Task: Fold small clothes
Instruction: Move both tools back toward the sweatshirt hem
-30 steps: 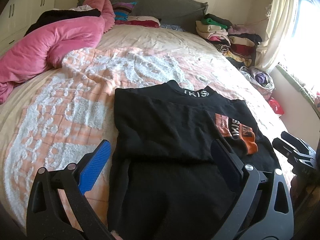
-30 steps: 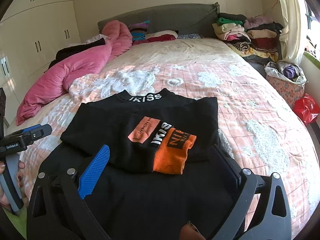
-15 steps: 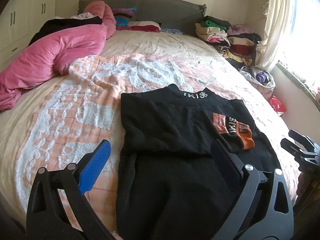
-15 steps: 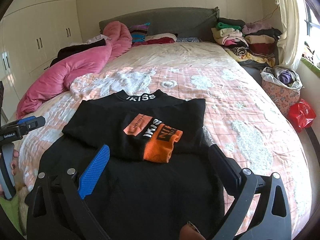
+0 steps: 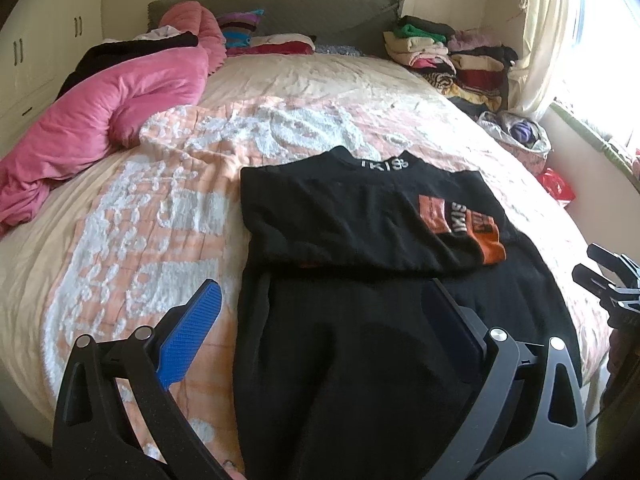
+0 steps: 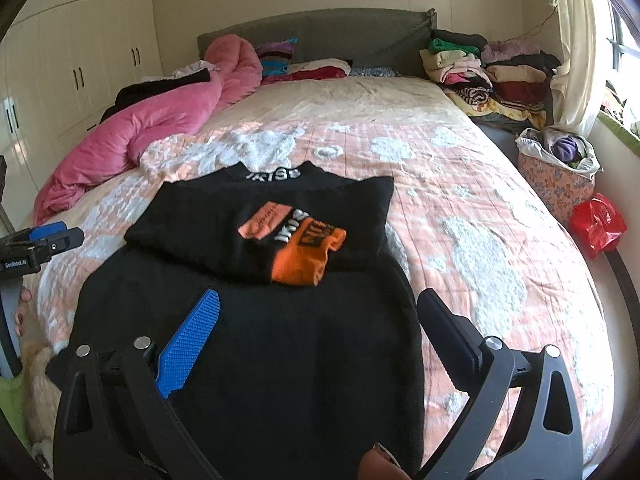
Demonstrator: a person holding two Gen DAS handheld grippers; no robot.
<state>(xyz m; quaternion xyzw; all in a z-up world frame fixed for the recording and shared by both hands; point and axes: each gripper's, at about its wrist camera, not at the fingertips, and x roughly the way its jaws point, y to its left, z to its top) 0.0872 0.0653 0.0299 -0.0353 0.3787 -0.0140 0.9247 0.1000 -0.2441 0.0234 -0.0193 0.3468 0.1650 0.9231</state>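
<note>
Top (image 5: 352,216): black, lies flat on the bed (image 5: 160,216) near its foot. Sleeves are folded in across the chest. One cuff (image 6: 308,256) is orange with letters.
Neck: white letters, points to the headboard.
Left gripper (image 5: 320,312): jaws wide apart, holds nothing, hangs over the top's low part.
Right gripper (image 6: 320,316): jaws wide apart too, holds nothing, over the hem.
Pink quilt (image 6: 132,140): bunched at the left side, well apart from the top.
Folded clothes (image 6: 480,68): stacked by the headboard's right end.
Basket (image 6: 556,176): on the floor, right of the bed.
</note>
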